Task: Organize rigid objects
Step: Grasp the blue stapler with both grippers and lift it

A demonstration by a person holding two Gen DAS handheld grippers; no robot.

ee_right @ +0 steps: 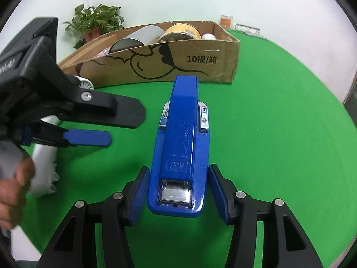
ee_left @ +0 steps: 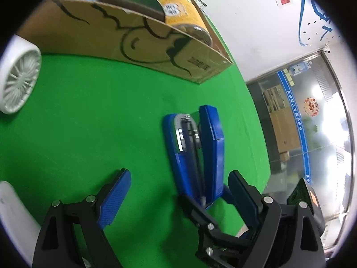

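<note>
Blue stapler on green bench: rigid, weighty, glossy; my right hand-held gripper straddles its base unclamped; left hand-held gripper spread.

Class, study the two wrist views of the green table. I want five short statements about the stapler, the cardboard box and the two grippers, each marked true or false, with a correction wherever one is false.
1. The stapler is blue. True.
2. The stapler lies inside the cardboard box. False: it is on the green table, in front of the box.
3. The right gripper has a finger on each side of the stapler. True.
4. The left gripper is shut on a can. False: its fingers stand wide apart, holding nothing.
5. The box is empty. False: a yellow can and other items lie in it.
</note>
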